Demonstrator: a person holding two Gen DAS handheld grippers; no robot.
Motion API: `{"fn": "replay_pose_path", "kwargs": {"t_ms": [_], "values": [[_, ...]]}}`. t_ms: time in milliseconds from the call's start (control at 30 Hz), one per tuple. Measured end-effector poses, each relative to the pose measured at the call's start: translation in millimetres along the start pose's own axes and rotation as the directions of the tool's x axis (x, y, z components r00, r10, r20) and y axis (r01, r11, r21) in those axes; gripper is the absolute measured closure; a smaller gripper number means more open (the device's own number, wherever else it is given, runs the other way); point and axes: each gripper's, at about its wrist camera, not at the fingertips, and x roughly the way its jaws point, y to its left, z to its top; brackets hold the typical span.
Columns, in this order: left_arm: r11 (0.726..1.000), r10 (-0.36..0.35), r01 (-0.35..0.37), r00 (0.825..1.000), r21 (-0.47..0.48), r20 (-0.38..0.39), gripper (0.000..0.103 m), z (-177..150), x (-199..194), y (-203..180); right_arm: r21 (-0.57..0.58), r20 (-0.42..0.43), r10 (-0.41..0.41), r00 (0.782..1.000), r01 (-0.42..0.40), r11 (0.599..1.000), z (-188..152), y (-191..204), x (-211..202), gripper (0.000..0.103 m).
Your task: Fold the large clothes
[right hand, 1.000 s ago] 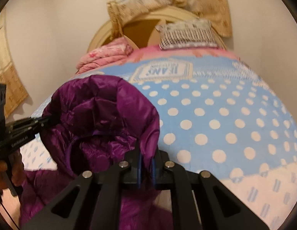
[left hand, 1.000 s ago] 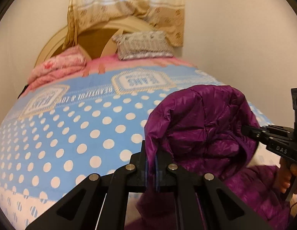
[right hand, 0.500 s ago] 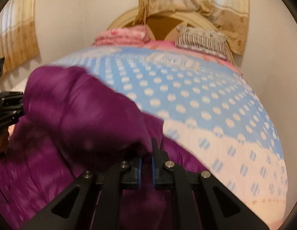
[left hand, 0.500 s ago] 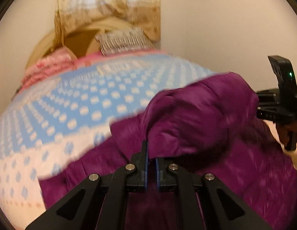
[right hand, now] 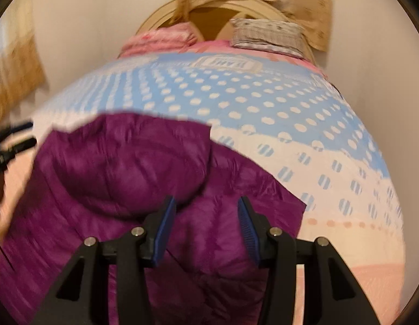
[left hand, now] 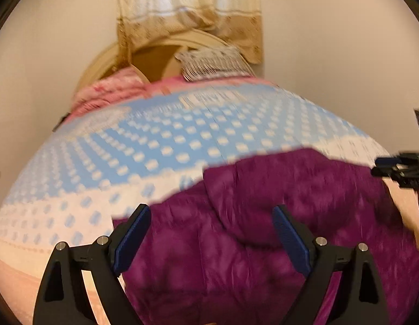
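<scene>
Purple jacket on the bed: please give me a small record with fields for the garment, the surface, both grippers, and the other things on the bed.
garment: purple jacket, puffy, lying on the bed, hood folded down onto its body
surface: bed cover, blue with white dots
left gripper: open, jaws just opened, above the jacket, not gripping
right gripper: open, jaws just opened, jacket below, pads not pressing
far end of bed: striped pillow; pink blanket, folded
image: blurred by motion
</scene>
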Motion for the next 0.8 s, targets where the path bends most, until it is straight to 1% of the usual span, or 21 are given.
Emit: {"fn": "replay_pose_path", "kwargs": {"t_ms": [67,100,133,167,200,233,300,367,433,467,533,700,800], "values": [[0.998,0.061,-0.062,0.998,-0.022,-0.034,0.012,19.3,14.9,-9.3,0.072,0.013,-0.009,1.000,0.008,0.997,14.6,7.1,3.2,0.052],[0.997,0.062,-0.064,0.997,-0.042,-0.052,0.012,24.9,21.8,-14.4,0.117,0.016,-0.011,1.000,0.009,0.993,22.5,13.6,7.2,0.051],[0.998,0.043,-0.047,0.996,-0.050,-0.081,0.012,30.0,32.6,-23.8,0.135,0.008,-0.005,1.000,0.004,0.991,26.0,18.8,10.3,0.051],[0.997,0.058,-0.062,0.993,-0.037,-0.107,0.012,30.1,41.0,-31.6,0.148,-0.010,0.012,1.000,-0.010,0.989,30.7,28.2,18.8,0.051],[0.994,0.102,-0.105,0.986,-0.017,-0.135,0.012,28.3,52.4,-40.9,0.138,-0.020,0.022,1.000,-0.019,0.990,32.1,39.6,27.6,0.051],[0.992,0.122,-0.124,0.980,-0.007,-0.156,0.012,21.6,62.2,-47.8,0.113,-0.027,0.005,1.000,-0.002,0.994,29.9,49.8,34.9,0.051],[0.993,0.117,-0.120,0.975,-0.001,-0.191,0.012,5.3,74.6,-54.7,0.081,-0.058,-0.012,0.998,0.017,0.997,18.8,62.9,50.9,0.051],[0.995,0.093,-0.101,0.969,-0.024,-0.230,0.012,-16.9,83.5,-56.7,0.079,-0.085,-0.002,0.996,0.008,0.997,0.9,67.0,63.2,0.051],[0.995,0.065,-0.082,0.964,-0.056,-0.258,0.012,-36.2,87.8,-55.0,0.062,-0.105,-0.025,0.994,0.032,0.998,-14.1,67.4,70.9,0.051],[0.995,0.061,-0.080,0.964,-0.062,-0.260,0.012,-40.3,87.9,-55.7,0.059,-0.119,-0.022,0.993,0.029,0.998,-24.0,66.0,75.8,0.051],[0.995,0.040,-0.063,0.966,-0.080,-0.256,0.012,-44.3,86.7,-56.2,0.060,-0.121,-0.020,0.992,0.028,0.998,-32.0,63.2,75.9,0.053],[0.997,0.037,-0.052,0.964,-0.051,-0.262,0.012,-47.3,82.1,-63.3,0.037,-0.142,-0.024,0.990,0.030,0.999,-34.8,62.4,75.1,0.053],[0.997,0.023,-0.041,0.965,-0.065,-0.260,0.011,-51.4,85.9,-60.6,0.017,-0.138,-0.026,0.990,0.028,0.999,-39.1,64.7,79.5,0.053]]}}
